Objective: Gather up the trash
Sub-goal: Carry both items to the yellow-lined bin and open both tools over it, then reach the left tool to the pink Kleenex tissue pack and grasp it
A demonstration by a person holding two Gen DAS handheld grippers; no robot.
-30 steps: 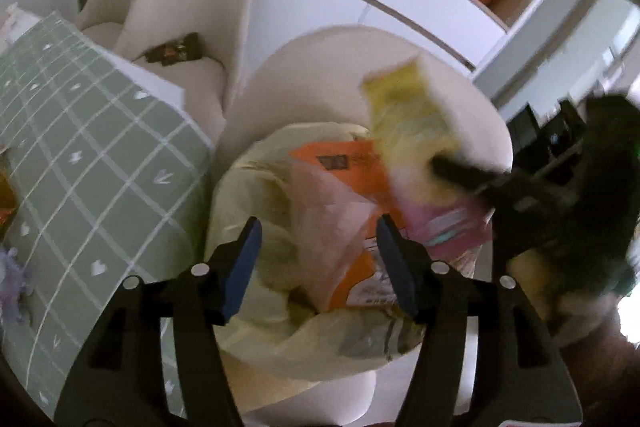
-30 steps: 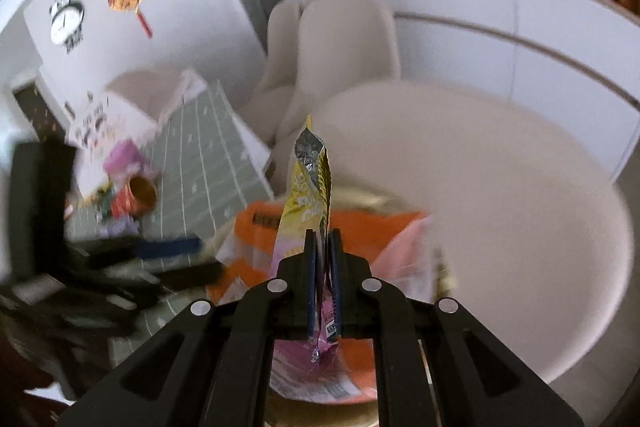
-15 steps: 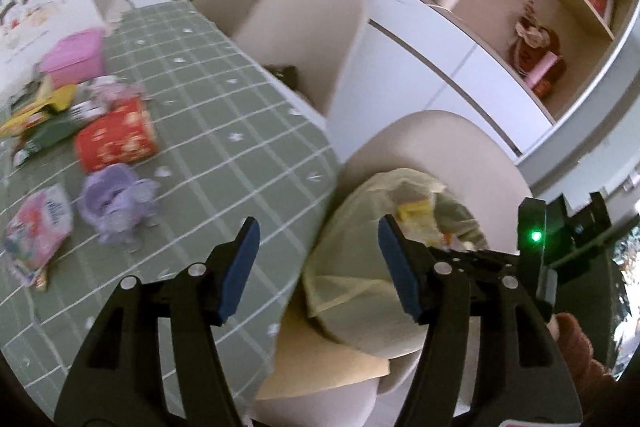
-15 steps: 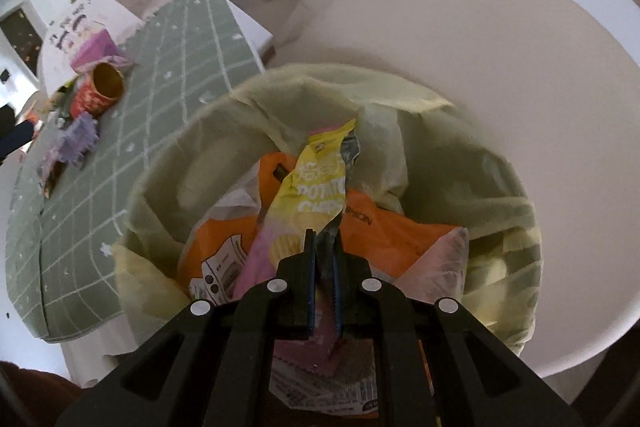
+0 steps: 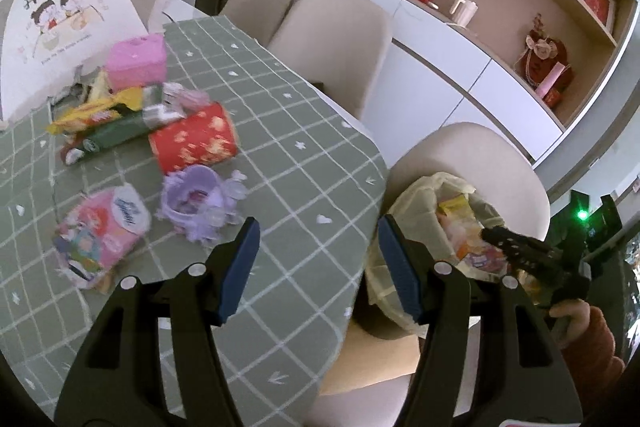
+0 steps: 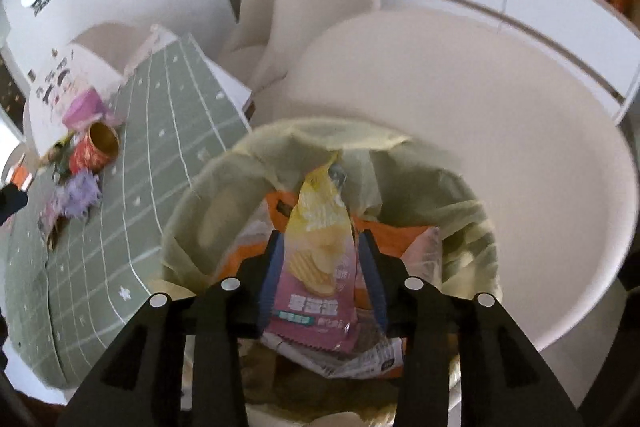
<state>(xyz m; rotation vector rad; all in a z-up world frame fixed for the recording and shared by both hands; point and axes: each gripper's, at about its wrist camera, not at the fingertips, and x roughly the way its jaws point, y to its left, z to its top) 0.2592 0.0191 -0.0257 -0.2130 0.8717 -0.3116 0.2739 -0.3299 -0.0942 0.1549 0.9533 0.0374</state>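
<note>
Right hand-held gripper [image 6: 322, 267] points down into the yellow trash bag [image 6: 224, 195] that sits on a beige chair [image 6: 500, 131]. Its jaws have just been opening and now stand apart; the yellow and pink chip packet [image 6: 320, 267] lies between them, on top of the orange wrappers [image 6: 404, 239] already in the bag, and the pads no longer press on it.

Left hand-held gripper [image 5: 318, 267] hangs over the near edge of the surface [image 5: 280, 131], which carries a green checked cloth. Its jaws stand wide apart with nothing between them. Further back on the cloth lie more items: a purple cup [image 5: 196, 201], a red can [image 5: 194, 143] on its side, a pink packet [image 5: 102, 231], a green wrapper [image 5: 112, 137] and a pink box [image 5: 136, 61].
</note>
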